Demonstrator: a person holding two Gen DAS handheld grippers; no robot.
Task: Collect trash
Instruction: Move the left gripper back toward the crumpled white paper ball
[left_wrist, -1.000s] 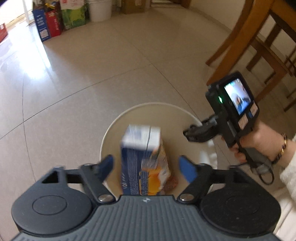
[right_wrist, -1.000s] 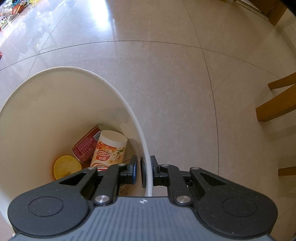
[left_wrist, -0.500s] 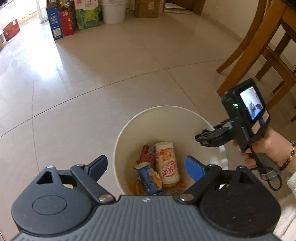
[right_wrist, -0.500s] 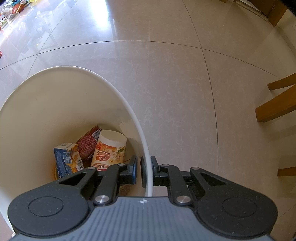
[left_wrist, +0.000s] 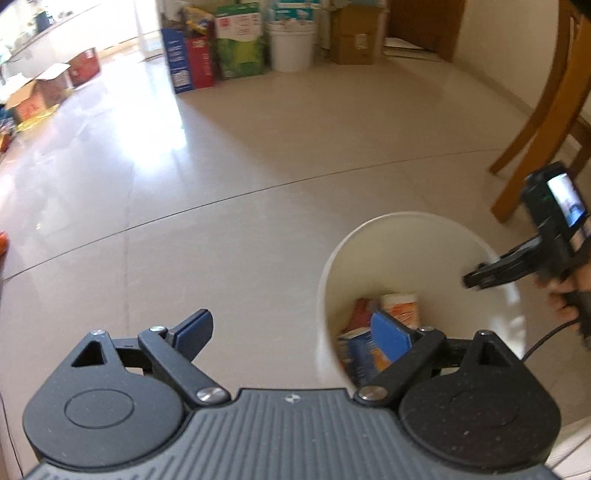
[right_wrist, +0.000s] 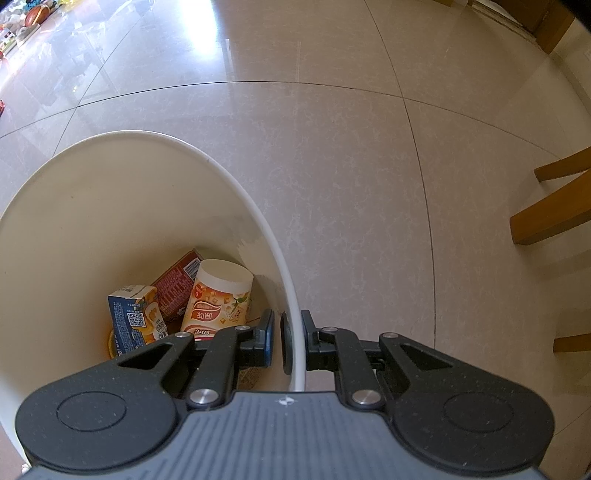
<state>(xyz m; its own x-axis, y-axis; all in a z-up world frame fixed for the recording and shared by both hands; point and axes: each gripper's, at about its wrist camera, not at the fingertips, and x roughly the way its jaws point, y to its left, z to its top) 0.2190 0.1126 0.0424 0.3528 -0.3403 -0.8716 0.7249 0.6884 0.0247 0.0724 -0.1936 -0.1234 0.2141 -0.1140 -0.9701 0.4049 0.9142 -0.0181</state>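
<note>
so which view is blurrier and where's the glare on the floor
Left wrist view: softer overall, with the right gripper and hand smeared at the right edge, glare on the floor upper left. Right wrist view: sharp, carton print shows clearly, glare at top centre, bin rim and tile lines bowed by the fisheye.

The floor (right_wrist: 332, 166) is glossy polished tile, mirroring window light. The bin (right_wrist: 74, 229) looks like smooth matt plastic, holding a printed paper carton (right_wrist: 135, 317) and a glossy-labelled cup (right_wrist: 218, 295). Chair legs (left_wrist: 535, 122) are varnished wood.
</note>
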